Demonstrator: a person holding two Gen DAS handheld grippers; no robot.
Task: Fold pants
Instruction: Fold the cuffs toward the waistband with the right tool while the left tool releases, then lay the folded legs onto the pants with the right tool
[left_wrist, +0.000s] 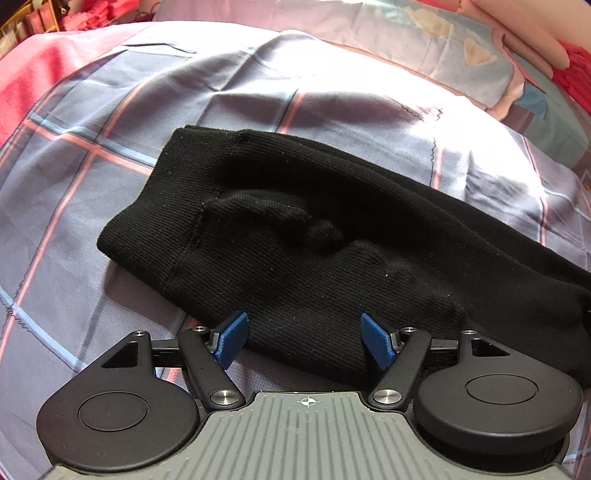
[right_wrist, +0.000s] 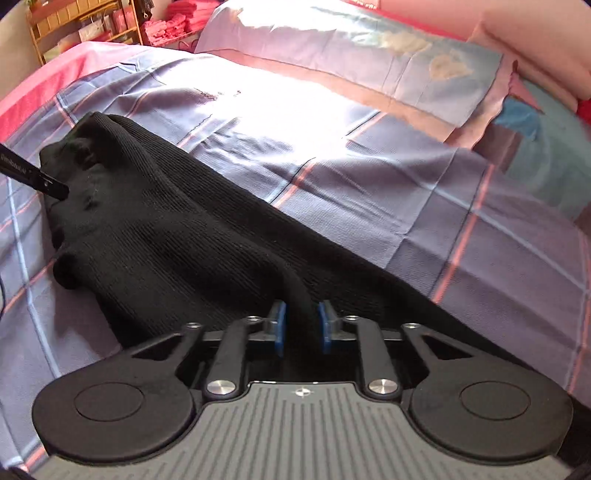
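Right now, black ribbed pants (left_wrist: 295, 236) stretched across a blue plaid bedsheet (left_wrist: 92, 177), running diagonally from a bunched, rumpled end on the left of the left wrist view toward the lower right edge. Seen from the right wrist too (right_wrist: 166, 236), lying as a long dark band from upper left down to the gripper body.

Left gripper (left_wrist: 306, 338) down low over the near edge of the pants — blue pads (left_wrist: 231, 339) spread wide, fabric lying between and beneath them, nothing pinched. Hem seam and a folded-over lump of cloth visible just ahead of the fingers, near the middle of the garment.

Right gripper (right_wrist: 302, 326) closed in tight, blue pads (right_wrist: 280, 328) pressing a raised ridge of black fabric between them — a clear pinch on the pants. Cloth pulled up into a crease leading straight into the jaws.

Over at the far left of the right wrist view, a slim black part (right_wrist: 33, 175) reaching in and touching the bunched end of the pants; apparently part of the other gripper, though hard to tell for sure.

Beyond the pants, bright sunlight washing out the middle of the sheet. Pillows (right_wrist: 369, 62) in pale blue and pink at the head of the bed, a wooden shelf (right_wrist: 74, 26) with pink folded items in the top left corner.
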